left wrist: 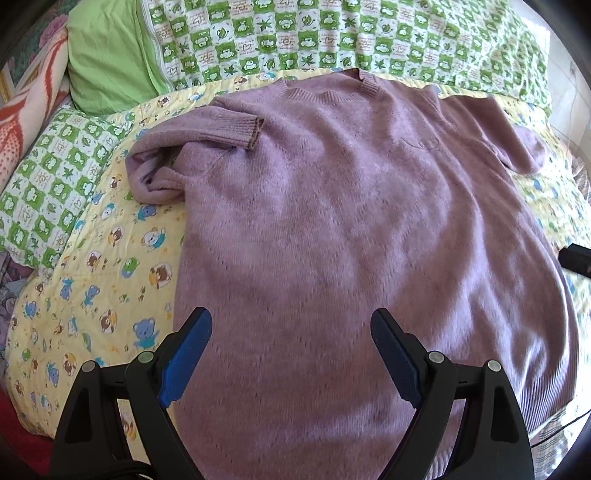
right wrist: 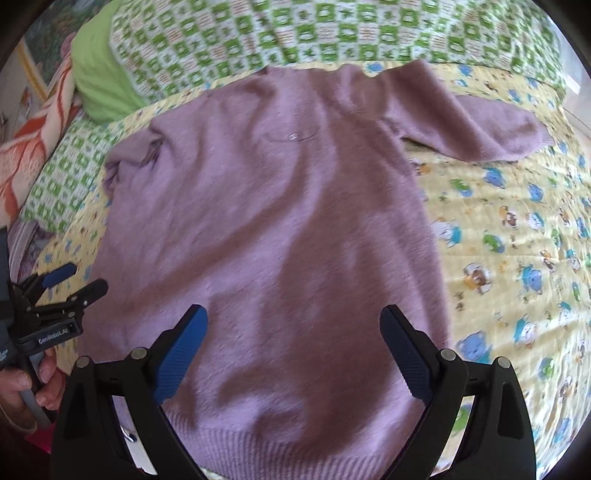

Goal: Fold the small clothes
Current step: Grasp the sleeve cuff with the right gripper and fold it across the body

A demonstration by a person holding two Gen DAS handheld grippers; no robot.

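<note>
Sweater (left wrist: 332,221) in lilac knit lies flat on the yellow cartoon-print bedsheet (left wrist: 92,288), collar toward the green checked pillows (left wrist: 332,33), one sleeve (left wrist: 207,125) folded onto its chest. Left gripper (left wrist: 291,350) and right gripper (right wrist: 293,349) hover above its lower part, both with jaws wide apart and empty.
</note>
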